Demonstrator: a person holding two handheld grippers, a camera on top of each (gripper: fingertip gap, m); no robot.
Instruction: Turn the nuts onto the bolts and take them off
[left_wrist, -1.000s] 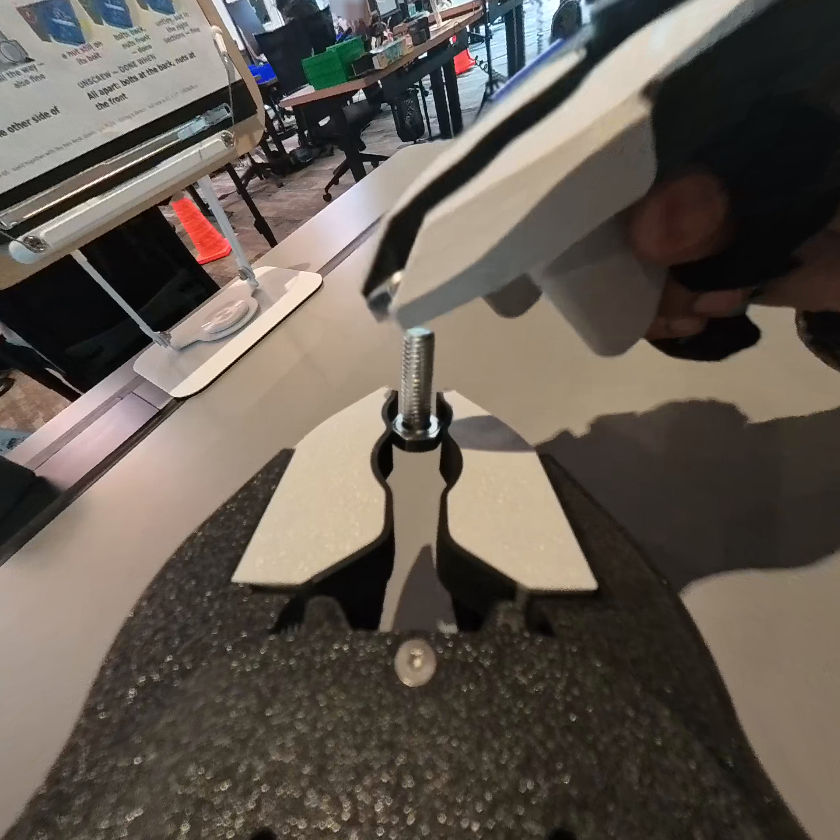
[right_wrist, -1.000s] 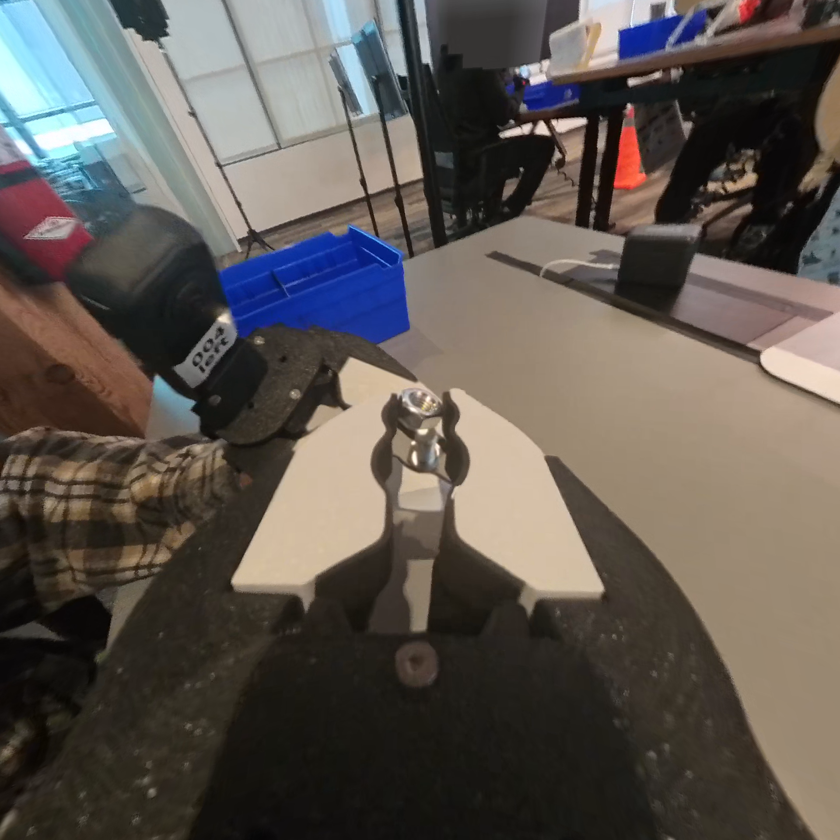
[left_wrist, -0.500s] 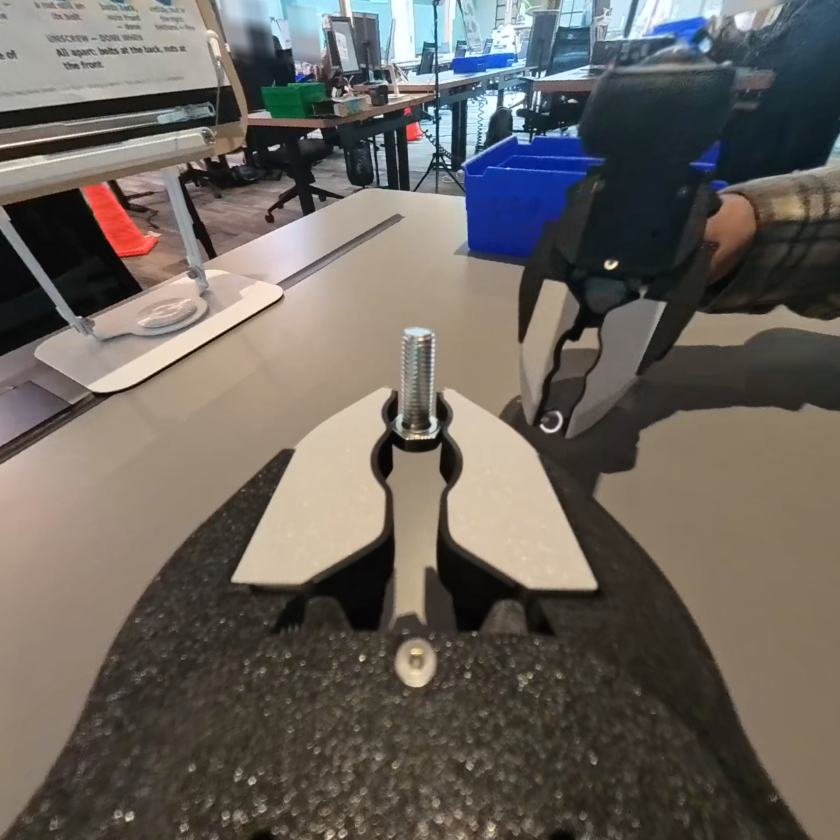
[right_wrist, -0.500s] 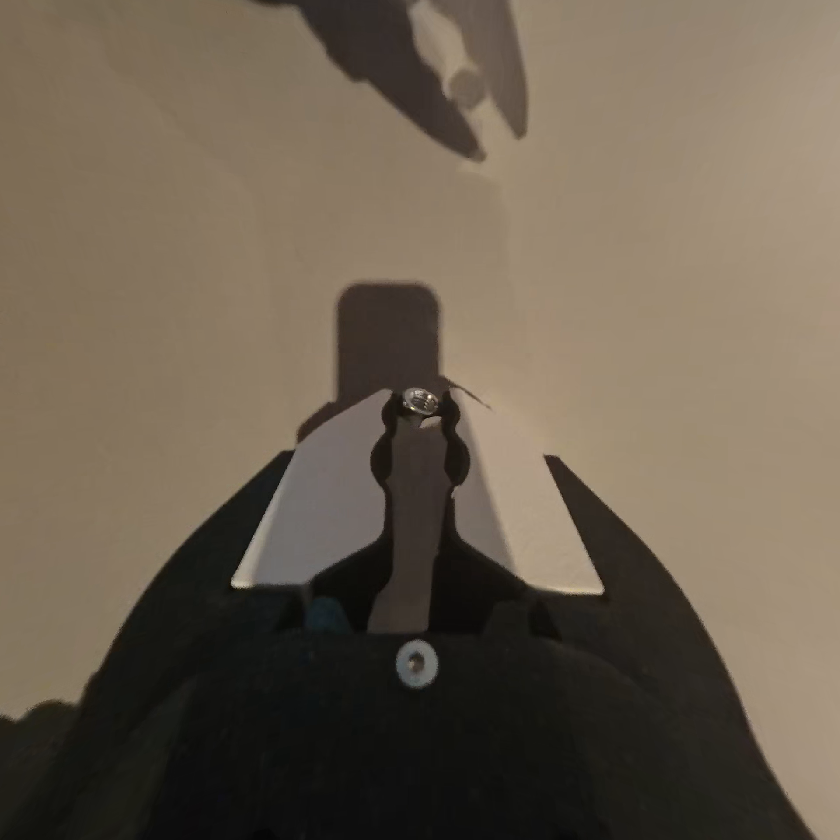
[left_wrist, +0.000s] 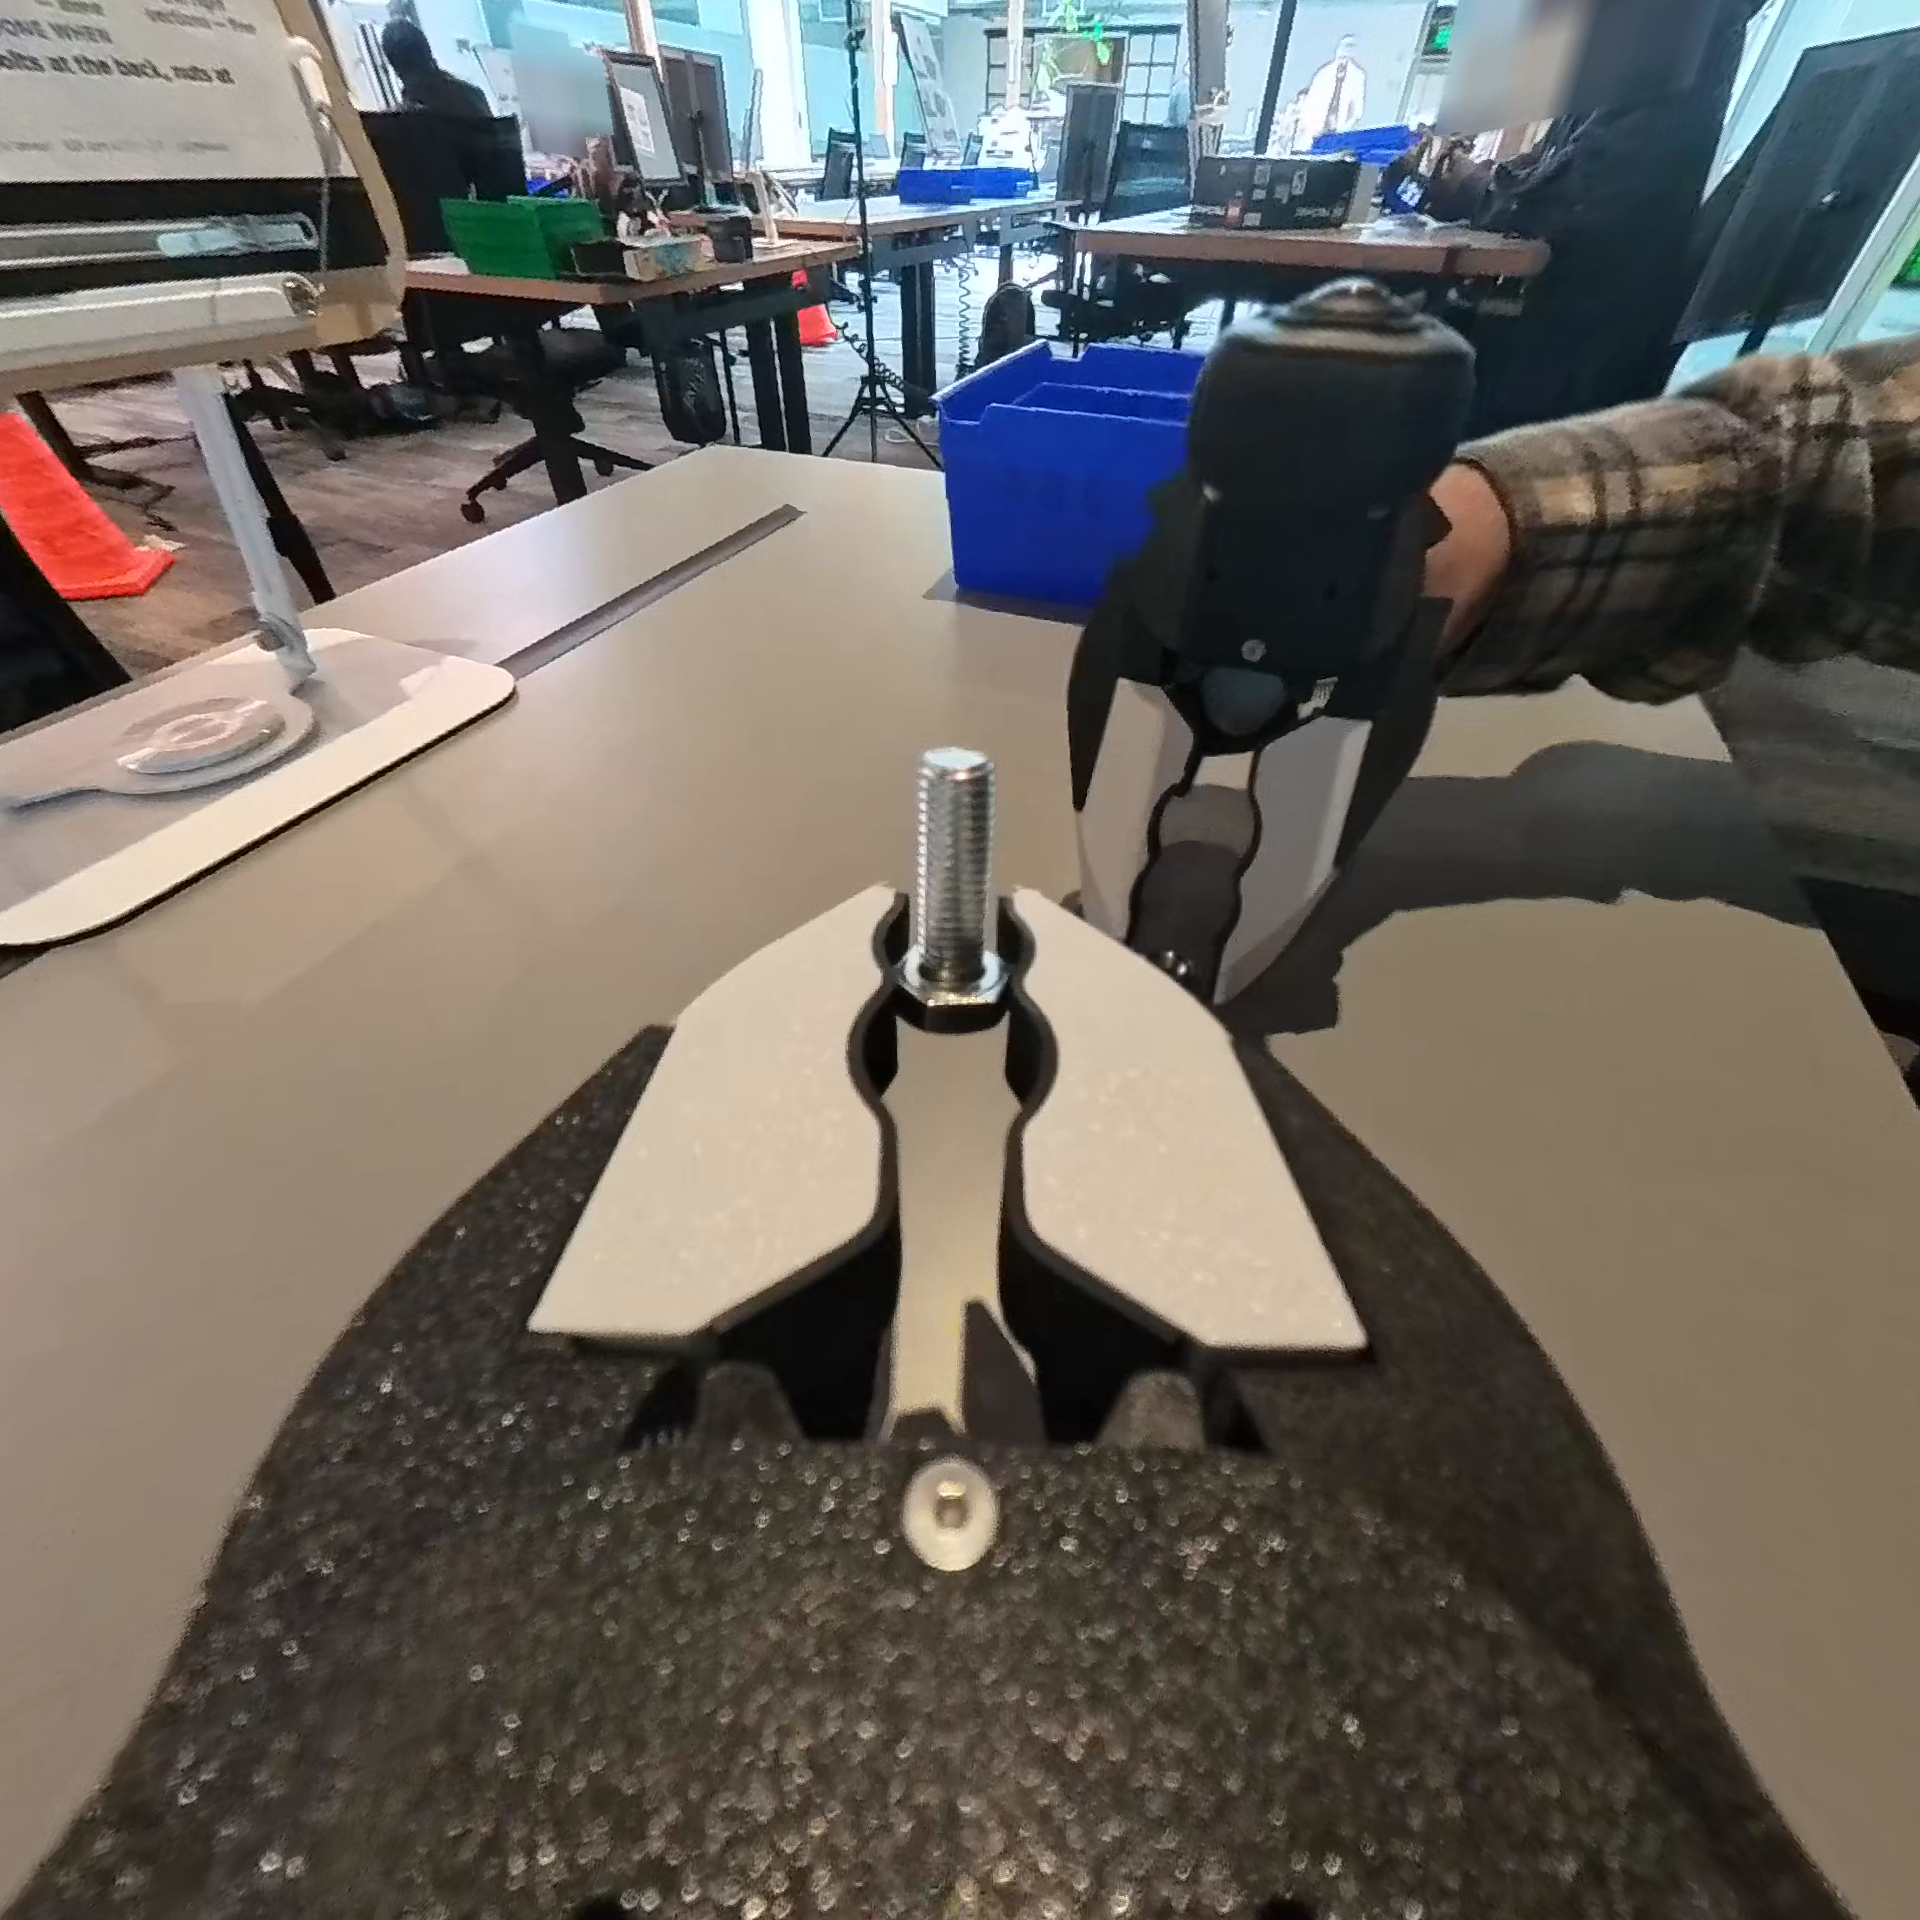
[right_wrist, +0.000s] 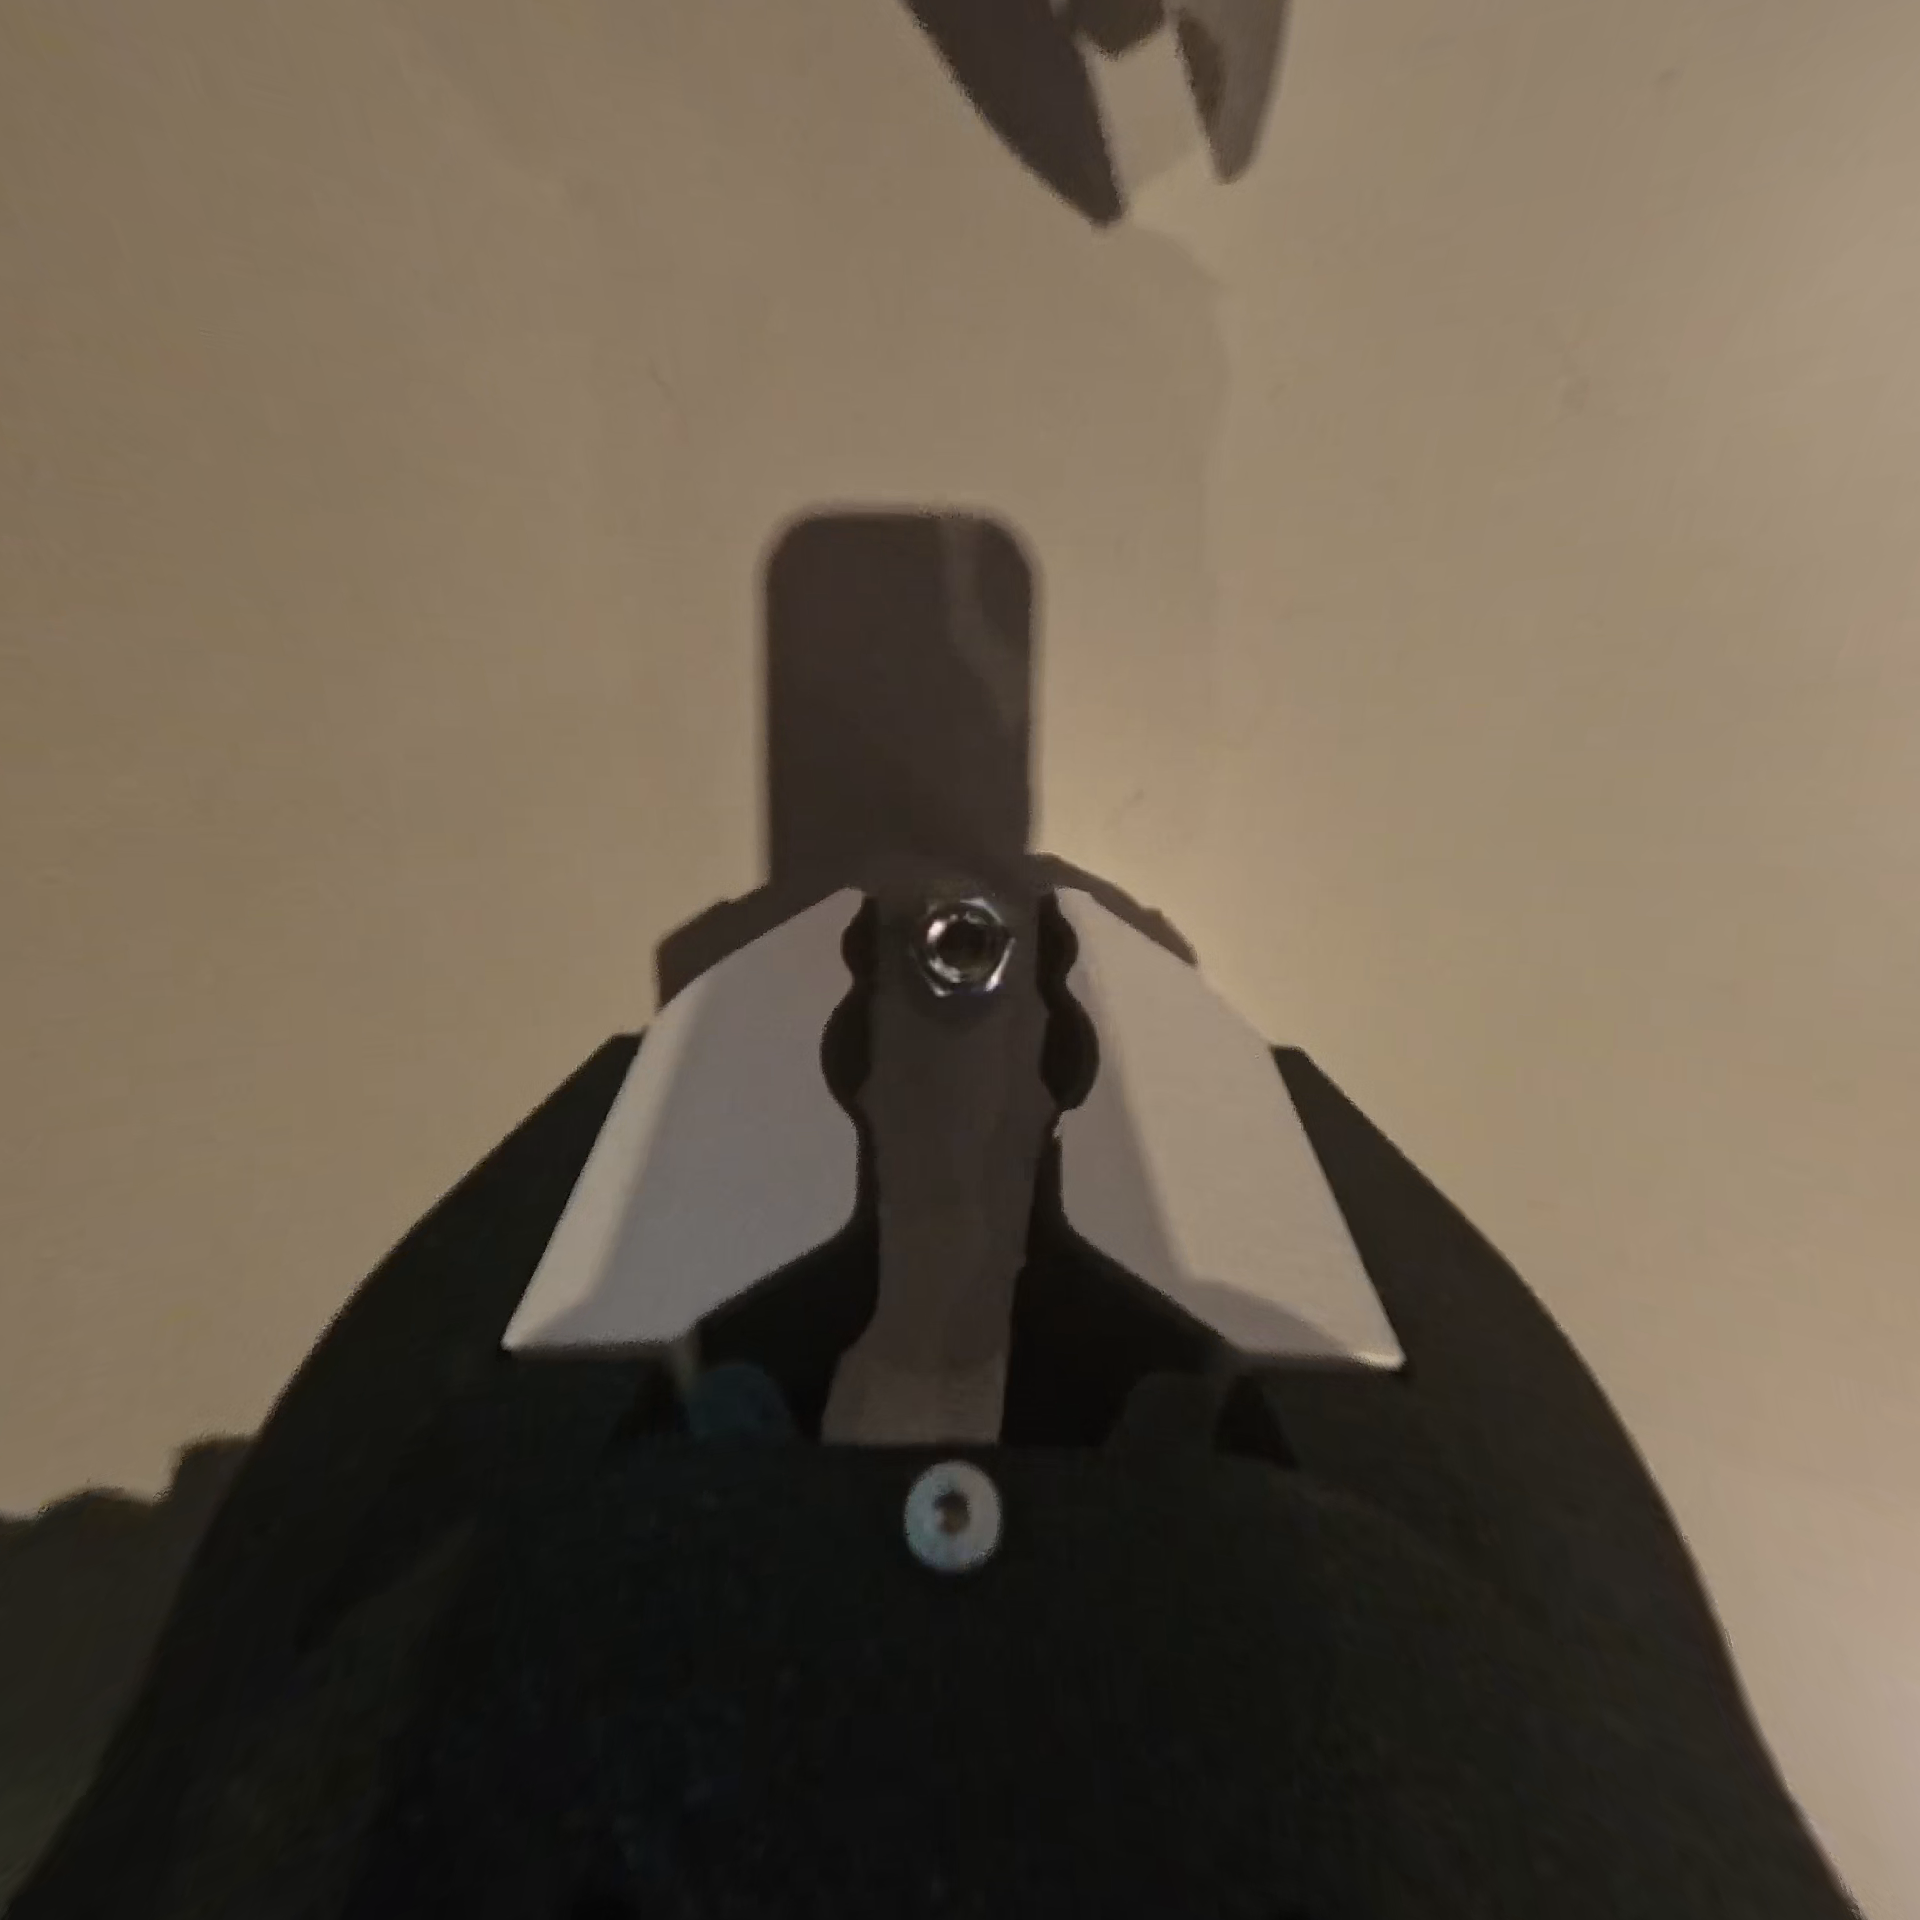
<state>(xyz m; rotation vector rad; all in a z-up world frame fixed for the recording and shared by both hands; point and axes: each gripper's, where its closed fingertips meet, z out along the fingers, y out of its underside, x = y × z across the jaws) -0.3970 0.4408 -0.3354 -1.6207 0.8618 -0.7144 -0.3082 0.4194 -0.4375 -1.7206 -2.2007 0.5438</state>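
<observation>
Your left gripper (left_wrist: 951, 961) is pinching the hex head of a bolt (left_wrist: 954, 862) between its tips, with the jaws closed down to the width of that head. The bolt is standing upright, its threaded shaft pointing up and bare of any nut along the part that is showing. The white fingers (left_wrist: 748, 1132) of this gripper are lying low over the grey table (left_wrist: 623, 790).

Your right gripper (right_wrist: 961, 951) is pointing straight down at the table (right_wrist: 416, 468), and in its own view a small nut (right_wrist: 958, 956) is sitting between the fingertips with its threaded hole facing the camera. The jaws are drawn in close on either side of the nut, though a thin gap is showing beside it and you cannot tell whether they are gripping it or whether it is resting on the table. From the left wrist view the same gripper (left_wrist: 1195, 961) is standing nose-down just to the right of the bolt, its tips at or very near the tabletop, and your hand (left_wrist: 1465, 561) in a plaid sleeve (left_wrist: 1704, 520) is holding it from behind. The nut and the bolt are sitting near each other but apart.

A blue bin (left_wrist: 1049, 488) is resting on the table beyond the right gripper, and the flat white base of a stand (left_wrist: 249, 769) is lying off to the left.
</observation>
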